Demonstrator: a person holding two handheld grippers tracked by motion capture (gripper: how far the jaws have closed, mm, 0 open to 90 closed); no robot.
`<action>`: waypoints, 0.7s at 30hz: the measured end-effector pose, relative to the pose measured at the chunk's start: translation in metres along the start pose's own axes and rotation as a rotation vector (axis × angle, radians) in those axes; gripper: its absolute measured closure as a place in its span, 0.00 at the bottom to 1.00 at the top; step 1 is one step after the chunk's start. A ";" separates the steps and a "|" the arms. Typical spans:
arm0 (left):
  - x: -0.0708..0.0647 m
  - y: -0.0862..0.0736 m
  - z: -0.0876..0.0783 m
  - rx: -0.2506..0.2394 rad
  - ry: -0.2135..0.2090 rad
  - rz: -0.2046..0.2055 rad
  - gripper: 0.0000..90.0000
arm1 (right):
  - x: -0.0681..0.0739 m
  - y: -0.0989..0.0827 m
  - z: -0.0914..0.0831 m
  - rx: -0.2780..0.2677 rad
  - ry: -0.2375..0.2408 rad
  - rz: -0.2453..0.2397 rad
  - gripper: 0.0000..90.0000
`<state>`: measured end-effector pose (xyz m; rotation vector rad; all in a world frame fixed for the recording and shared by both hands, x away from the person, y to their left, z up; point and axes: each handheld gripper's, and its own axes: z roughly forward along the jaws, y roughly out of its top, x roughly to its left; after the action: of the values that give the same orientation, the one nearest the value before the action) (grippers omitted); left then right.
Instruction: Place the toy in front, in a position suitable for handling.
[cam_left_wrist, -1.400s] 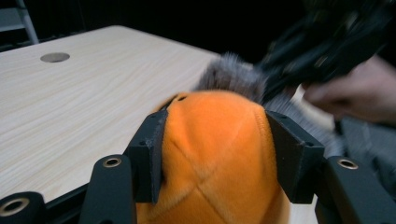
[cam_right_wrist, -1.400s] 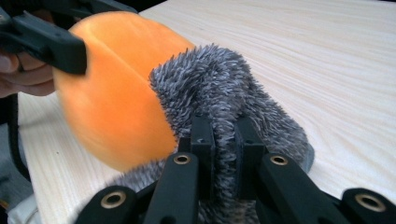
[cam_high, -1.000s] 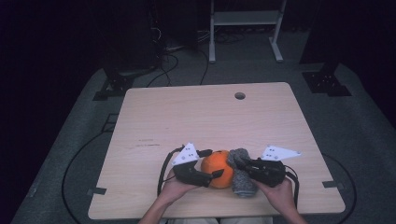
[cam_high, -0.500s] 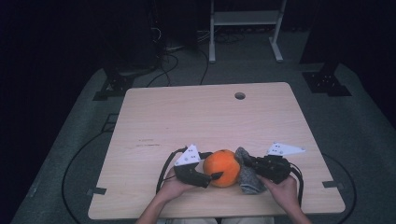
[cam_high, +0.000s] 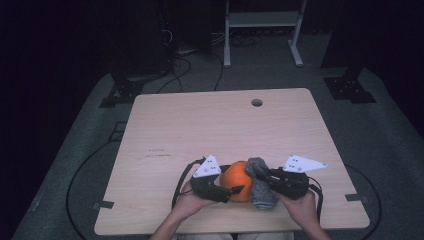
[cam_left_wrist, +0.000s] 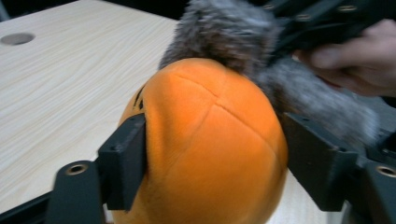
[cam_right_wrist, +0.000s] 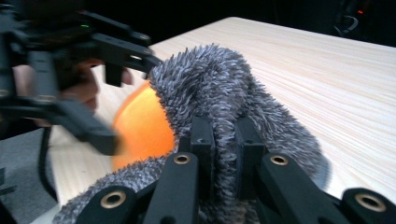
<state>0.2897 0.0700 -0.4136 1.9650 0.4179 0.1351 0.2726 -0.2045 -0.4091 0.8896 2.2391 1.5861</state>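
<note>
Orange ball (cam_left_wrist: 210, 144) and grey fuzzy sock (cam_right_wrist: 219, 93) at the table's (cam_high: 200, 130) lower centre.
The left gripper (cam_left_wrist: 215, 154) is clasping the ball, its jaws having just widened; the right gripper (cam_right_wrist: 224, 149) is pinching the sock tight.

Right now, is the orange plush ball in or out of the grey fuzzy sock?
Mostly out: grey fuzzy sock only drapes over one side of the orange plush ball.

Both hand-held grippers, left gripper (cam_high: 235, 189) and right gripper (cam_high: 261, 175), are matte black with blocky jaws, brass-coloured screw inserts at the jaw bases, a pale grey three-cornered plate with small dark holes on top, black trailing cables; forearms bare, no sleeves visible.
</note>
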 end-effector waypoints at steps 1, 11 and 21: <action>0.001 -0.001 0.000 -0.003 -0.011 0.006 0.23 | -0.002 -0.001 -0.001 0.003 -0.016 0.004 0.90; 0.003 -0.011 0.009 0.025 0.057 0.076 0.27 | 0.001 0.001 -0.004 -0.011 -0.005 -0.020 0.90; 0.000 -0.001 0.004 0.023 0.064 0.014 0.38 | -0.001 0.005 -0.012 -0.050 0.007 0.005 0.90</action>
<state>0.2901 0.0668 -0.4158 1.9905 0.4495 0.2035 0.2689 -0.2129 -0.4005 0.8782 2.1931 1.6419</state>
